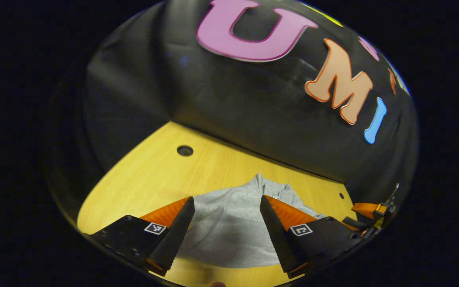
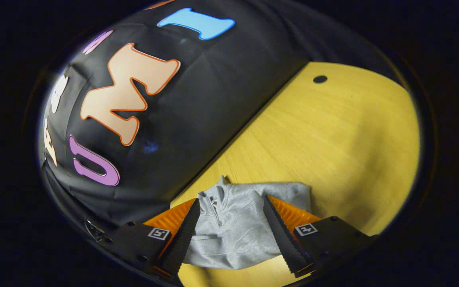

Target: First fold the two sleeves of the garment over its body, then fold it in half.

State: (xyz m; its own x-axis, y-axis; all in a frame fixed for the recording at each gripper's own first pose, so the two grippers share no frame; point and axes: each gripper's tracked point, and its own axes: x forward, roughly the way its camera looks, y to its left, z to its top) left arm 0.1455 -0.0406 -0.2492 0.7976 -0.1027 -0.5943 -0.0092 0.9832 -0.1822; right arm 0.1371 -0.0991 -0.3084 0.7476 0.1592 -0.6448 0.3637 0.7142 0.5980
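Note:
A grey garment [image 1: 233, 227] with a collar and a short zip lies in a compact folded bundle on the yellow wooden table [image 1: 153, 179]. In the left gripper view my left gripper [image 1: 227, 203] hangs open above it, the cloth showing in the gap between the fingers with nothing held. The other gripper [image 1: 369, 211] shows at the far right edge of that view. In the right gripper view the garment [image 2: 233, 231] lies with its collar and zip toward the black wall, and my right gripper [image 2: 229, 203] is open over it, empty.
The black cloth wall [image 1: 253, 111] runs along the table's far edge, close behind the garment. A round cable hole [image 1: 185, 150] sits in the tabletop to the left; another hole [image 2: 320, 79] shows far off in the right gripper view. Bare wood [image 2: 333, 139] spreads beside the garment.

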